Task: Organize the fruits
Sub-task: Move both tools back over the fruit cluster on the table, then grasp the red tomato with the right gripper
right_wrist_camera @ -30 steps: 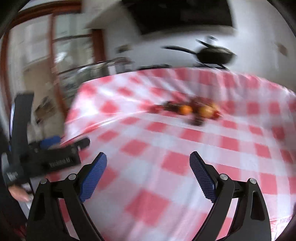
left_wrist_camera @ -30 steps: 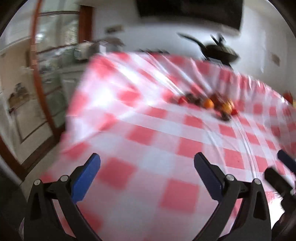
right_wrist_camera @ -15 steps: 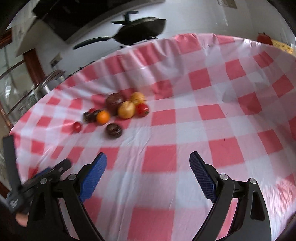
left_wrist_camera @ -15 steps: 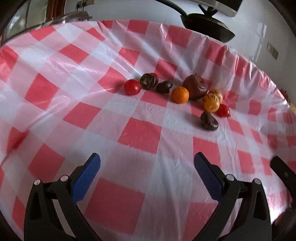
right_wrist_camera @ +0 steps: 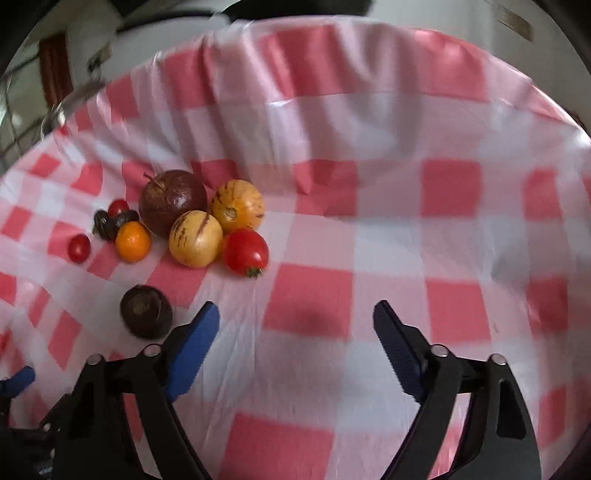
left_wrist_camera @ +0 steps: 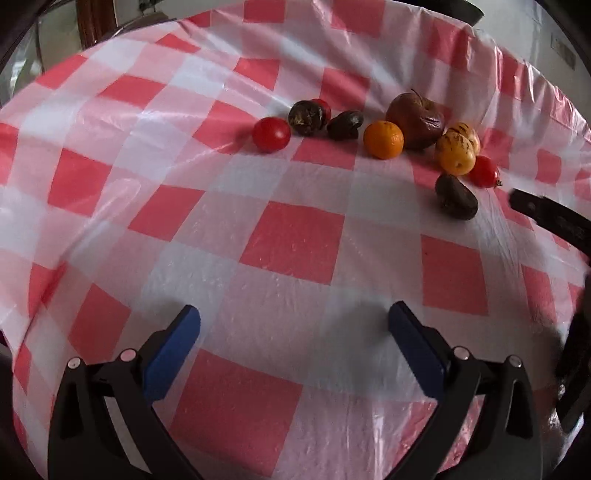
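Observation:
A cluster of fruit lies on the red-and-white checked tablecloth (left_wrist_camera: 291,247). In the left wrist view I see a red tomato (left_wrist_camera: 271,134), two dark wrinkled fruits (left_wrist_camera: 307,117), an orange (left_wrist_camera: 383,140), a brown wrinkled apple (left_wrist_camera: 415,121), two yellow striped fruits (left_wrist_camera: 455,153), a small tomato (left_wrist_camera: 482,172) and a dark fruit (left_wrist_camera: 456,197). My left gripper (left_wrist_camera: 293,345) is open and empty, well short of them. In the right wrist view my right gripper (right_wrist_camera: 295,339) is open and empty; the dark fruit (right_wrist_camera: 146,311) lies just left of its left finger, the tomato (right_wrist_camera: 245,252) and yellow fruits (right_wrist_camera: 195,238) beyond.
The cloth (right_wrist_camera: 406,129) drapes over the table's far edge. A dark pan (left_wrist_camera: 472,11) sits behind the table. The right gripper's frame (left_wrist_camera: 554,221) shows at the right edge of the left wrist view. A glass door (left_wrist_camera: 22,48) is at far left.
Both grippers have moved in over the table and closer to the fruit. The right gripper has come lower, right next to the dark fruit. Both stayed open.

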The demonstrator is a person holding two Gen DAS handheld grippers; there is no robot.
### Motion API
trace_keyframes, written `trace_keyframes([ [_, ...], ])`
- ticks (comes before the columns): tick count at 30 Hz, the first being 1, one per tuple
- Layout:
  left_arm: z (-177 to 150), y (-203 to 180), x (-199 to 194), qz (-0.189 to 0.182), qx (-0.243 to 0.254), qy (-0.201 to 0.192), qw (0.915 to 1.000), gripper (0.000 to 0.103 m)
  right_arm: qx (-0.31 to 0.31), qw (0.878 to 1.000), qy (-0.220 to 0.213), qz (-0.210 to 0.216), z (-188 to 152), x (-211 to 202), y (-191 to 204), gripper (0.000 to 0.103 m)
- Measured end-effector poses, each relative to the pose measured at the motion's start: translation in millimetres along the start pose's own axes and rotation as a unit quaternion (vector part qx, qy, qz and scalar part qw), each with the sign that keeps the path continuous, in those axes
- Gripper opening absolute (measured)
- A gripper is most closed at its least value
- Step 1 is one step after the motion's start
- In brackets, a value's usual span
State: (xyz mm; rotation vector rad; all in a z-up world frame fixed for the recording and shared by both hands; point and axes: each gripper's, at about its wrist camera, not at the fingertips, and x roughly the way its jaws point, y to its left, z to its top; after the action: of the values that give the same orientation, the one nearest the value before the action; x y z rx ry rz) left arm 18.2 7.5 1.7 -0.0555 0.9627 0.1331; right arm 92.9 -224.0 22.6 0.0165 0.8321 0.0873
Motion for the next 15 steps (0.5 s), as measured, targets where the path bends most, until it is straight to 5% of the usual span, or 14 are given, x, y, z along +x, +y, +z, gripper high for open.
trace_keyframes([
  [7,0,3,0,0.001,0.001,0.000,1.0000,0.102,-0.068,0.997,0.032,0.002,29,42,29,0.069],
  [12,-1,2,0,0.001,0.001,0.000,1.0000,0.102,-0.055,0.997,0.042,0.023,37,53,26,0.047],
  [13,-1,2,0,0.001,0.001,0.000,1.0000,0.102,-0.054,0.997,0.043,0.027,35,49,25,0.035],
  [15,-1,2,0,0.001,0.001,0.000,1.0000,0.102,-0.025,0.998,0.043,0.040,26,35,17,0.035],
])
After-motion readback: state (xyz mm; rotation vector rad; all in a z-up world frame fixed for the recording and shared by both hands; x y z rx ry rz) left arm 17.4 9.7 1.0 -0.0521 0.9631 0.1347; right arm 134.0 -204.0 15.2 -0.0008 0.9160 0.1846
